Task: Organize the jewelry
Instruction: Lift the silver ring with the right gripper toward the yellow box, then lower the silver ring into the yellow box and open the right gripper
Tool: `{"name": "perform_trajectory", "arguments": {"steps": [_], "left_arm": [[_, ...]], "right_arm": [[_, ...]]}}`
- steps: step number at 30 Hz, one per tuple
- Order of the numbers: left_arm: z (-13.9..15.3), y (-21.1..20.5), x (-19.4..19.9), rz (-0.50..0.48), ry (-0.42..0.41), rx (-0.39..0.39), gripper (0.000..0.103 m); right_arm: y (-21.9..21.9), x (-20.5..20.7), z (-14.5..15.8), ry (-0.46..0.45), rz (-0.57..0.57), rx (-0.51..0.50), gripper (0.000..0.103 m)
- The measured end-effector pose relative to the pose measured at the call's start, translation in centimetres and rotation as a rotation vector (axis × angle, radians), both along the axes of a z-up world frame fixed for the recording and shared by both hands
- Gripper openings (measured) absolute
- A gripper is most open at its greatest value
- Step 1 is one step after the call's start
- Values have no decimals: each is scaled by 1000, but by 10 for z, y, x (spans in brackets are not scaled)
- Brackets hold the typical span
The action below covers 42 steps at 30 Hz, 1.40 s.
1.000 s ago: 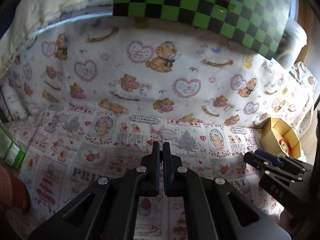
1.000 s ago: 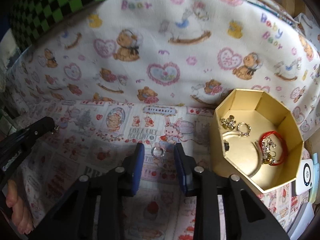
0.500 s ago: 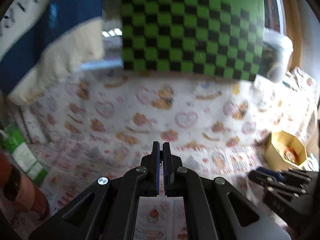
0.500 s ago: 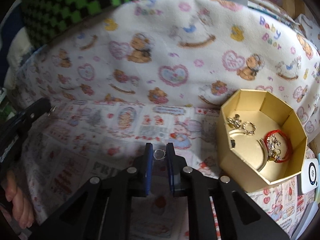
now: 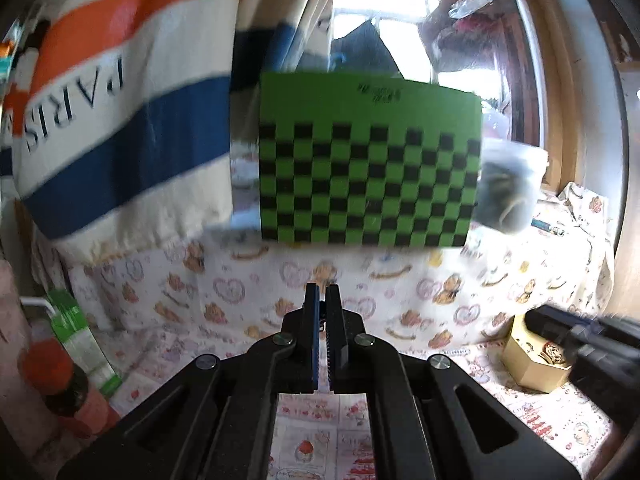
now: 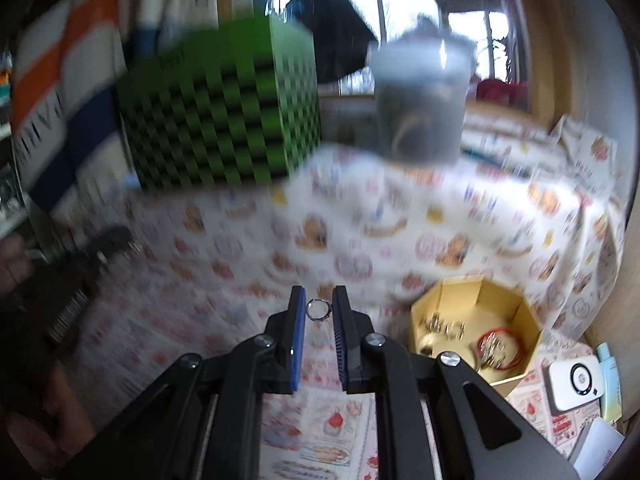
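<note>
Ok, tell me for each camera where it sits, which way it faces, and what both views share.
Left wrist: rides the left gripper, jaws shut, facing the green-and-black checkered board; the right gripper shows at its right.
Right wrist: rides the right gripper, which pinches a small silver ring; the left gripper shows at its left.
Shared: the board, the gold octagonal cardboard box, the bear-print cloth.
</note>
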<state>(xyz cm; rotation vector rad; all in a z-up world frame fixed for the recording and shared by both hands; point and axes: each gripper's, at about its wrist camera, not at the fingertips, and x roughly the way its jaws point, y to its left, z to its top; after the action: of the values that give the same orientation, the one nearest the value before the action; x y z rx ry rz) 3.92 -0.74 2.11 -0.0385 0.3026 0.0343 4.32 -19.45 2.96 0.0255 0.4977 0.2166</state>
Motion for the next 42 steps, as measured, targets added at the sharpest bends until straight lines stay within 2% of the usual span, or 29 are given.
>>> {"name": "perform_trajectory", "arguments": {"steps": [3, 5, 9, 14, 19, 25, 29, 31, 33, 36, 42], "left_arm": [[9, -6, -8, -26, -20, 10, 2], [15, -8, -14, -45, -32, 9, 2], [30, -11, -30, -77, -81, 7, 2], [46, -18, -40, -111, -87, -14, 2], [53, -43, -43, -147, -105, 42, 2], [56, -73, -20, -216, -28, 23, 2], [49, -98, 10, -278, 112, 38, 2], [42, -106, 27, -321, 188, 8, 2], [33, -115, 42, -362, 263, -13, 2], [22, -127, 55, -386, 311, -37, 2], [1, -151, 76, -454, 396, -60, 2]], "right_arm": [[2, -19, 17, -83, 17, -33, 13], [8, -23, 20, -107, 40, -42, 13], [-7, -29, 27, -97, 105, 39, 13], [-30, -37, 33, -152, 48, 27, 13], [-55, -31, 33, -160, -21, 32, 13], [-71, -28, 33, -160, -69, 51, 13], [-82, -20, 26, -135, -104, 58, 13], [-91, -13, 20, -104, -118, 81, 13], [-102, -5, 14, -56, -123, 130, 13], [-122, 2, 8, 8, -95, 262, 13], [-157, 14, -5, 72, -145, 380, 13]]}}
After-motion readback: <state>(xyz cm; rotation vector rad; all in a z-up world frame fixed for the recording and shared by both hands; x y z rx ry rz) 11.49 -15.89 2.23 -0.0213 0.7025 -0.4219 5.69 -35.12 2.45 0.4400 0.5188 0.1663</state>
